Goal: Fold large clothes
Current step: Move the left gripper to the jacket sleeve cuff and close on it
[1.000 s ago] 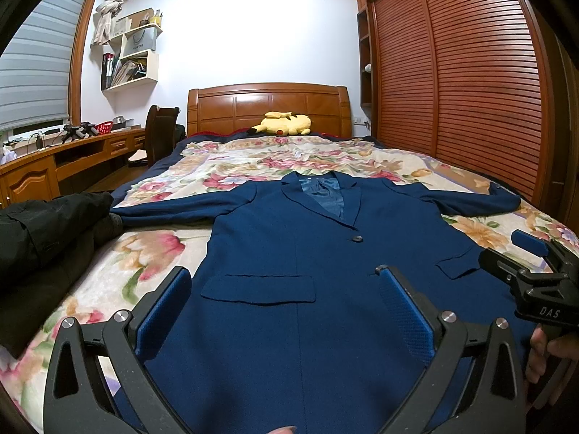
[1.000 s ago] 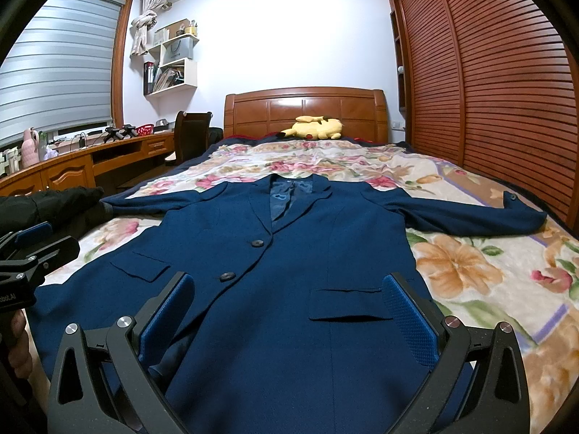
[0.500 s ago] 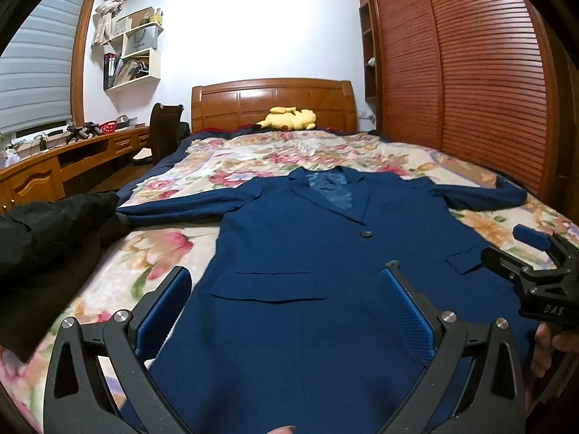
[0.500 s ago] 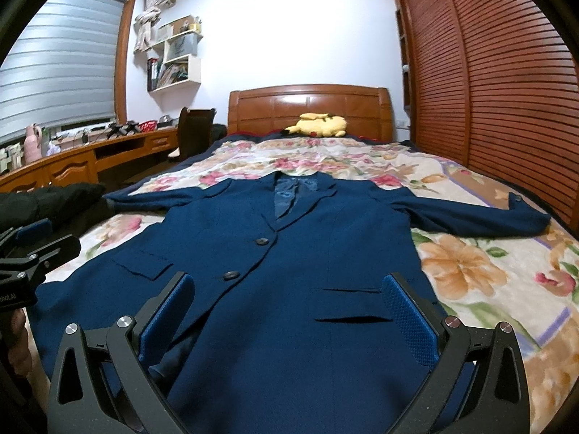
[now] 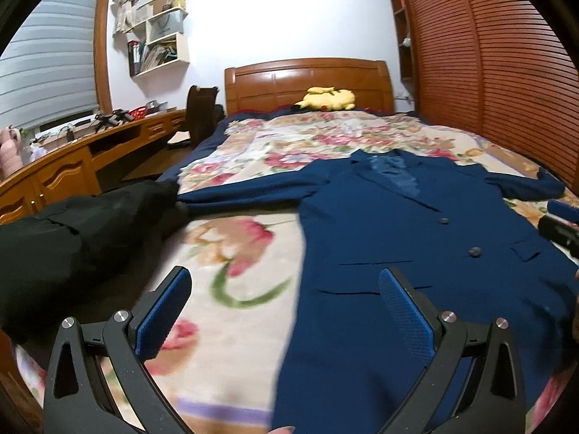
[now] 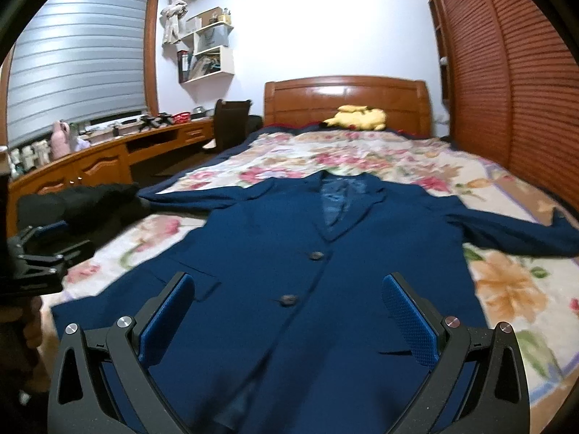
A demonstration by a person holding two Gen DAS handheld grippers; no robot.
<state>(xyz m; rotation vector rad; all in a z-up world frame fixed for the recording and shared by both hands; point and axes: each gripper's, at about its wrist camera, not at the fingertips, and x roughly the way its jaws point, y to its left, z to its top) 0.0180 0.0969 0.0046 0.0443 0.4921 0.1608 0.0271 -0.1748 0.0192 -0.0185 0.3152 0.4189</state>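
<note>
Blazer [image 6: 296,289], navy, lies face up and spread flat on the floral bedspread [image 5: 253,246], collar toward the headboard, both sleeves out to the sides; no fold made yet. Since half a second ago your left view has swung off the jacket's middle toward its left edge, so the side seam now runs between the fingers and the black garment [image 5: 72,238] fills more of the frame. Your right view has barely shifted. I read this as lining up for the first side fold. Left claw [image 5: 286,311]: spread wide, holding nothing, clear above fabric. Right claw [image 6: 289,320]: spread wide, empty, over the front buttons [image 6: 288,299].
</note>
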